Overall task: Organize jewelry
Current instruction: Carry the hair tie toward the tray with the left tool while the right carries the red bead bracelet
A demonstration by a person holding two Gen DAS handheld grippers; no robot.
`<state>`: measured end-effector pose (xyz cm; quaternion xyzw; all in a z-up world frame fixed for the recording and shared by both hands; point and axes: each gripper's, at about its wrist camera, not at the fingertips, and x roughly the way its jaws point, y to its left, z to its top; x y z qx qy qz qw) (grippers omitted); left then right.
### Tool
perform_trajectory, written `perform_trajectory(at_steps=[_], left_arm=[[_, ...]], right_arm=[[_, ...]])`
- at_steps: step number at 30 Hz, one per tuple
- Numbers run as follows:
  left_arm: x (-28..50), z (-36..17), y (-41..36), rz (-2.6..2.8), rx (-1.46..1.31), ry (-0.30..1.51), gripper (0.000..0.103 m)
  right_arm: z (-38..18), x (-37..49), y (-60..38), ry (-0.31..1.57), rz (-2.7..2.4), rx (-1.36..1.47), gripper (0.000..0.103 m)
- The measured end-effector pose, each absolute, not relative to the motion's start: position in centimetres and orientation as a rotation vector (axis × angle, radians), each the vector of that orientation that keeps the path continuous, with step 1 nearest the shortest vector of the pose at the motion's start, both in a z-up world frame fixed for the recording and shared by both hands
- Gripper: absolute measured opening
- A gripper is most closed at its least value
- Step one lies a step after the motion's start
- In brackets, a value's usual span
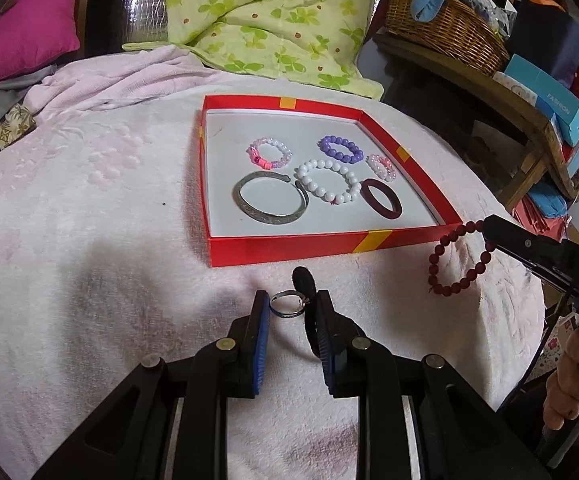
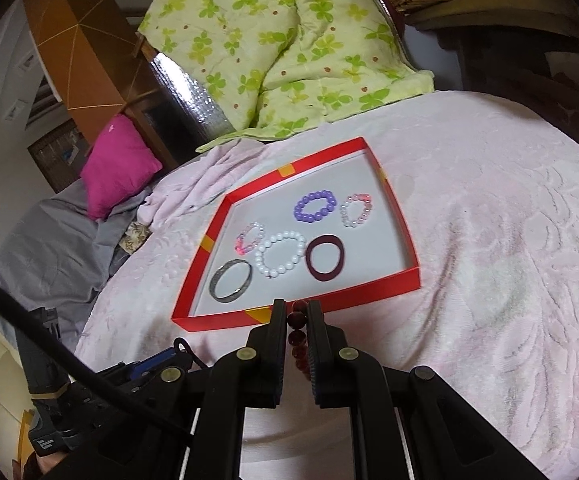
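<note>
A red box lid lies on the pink blanket and holds several bracelets: a silver bangle, a white bead bracelet, a purple bead bracelet and a dark red bangle. My left gripper is open around a small silver ring, with a black hair tie by its right finger. My right gripper is shut on a dark red bead bracelet and holds it just right of the lid's near corner.
A green floral quilt and a magenta pillow lie behind the lid. A wooden shelf with a wicker basket and boxes stands at the right. The pink blanket spreads around the lid.
</note>
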<state>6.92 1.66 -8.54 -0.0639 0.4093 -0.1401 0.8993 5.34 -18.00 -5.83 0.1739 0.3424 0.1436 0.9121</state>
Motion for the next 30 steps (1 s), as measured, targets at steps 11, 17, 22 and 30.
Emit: perform_trajectory(at_steps=[11,17,22,30], left_arm=[[6.1,-7.4,2.7,-0.258,-0.114,0.803,0.024],[5.8,-6.5,3.4,-0.209,-0.086,0.769,0.024],[5.6,-6.0,3.9,-0.175,-0.068,0.749,0.024],[5.7,-5.2,4.2,-0.148,-0.059,0.723,0.024]], right_arm=[[-5.3,5.3,-15.0,0.693,0.356,0.347,0.011],[-4.5,5.0,-13.2,0.664,0.395,0.337,0.011],[-4.4,5.0,-12.8,0.661,0.399,0.339,0.011],[-4.6,5.4,-12.3,0.669,0.404,0.339,0.011]])
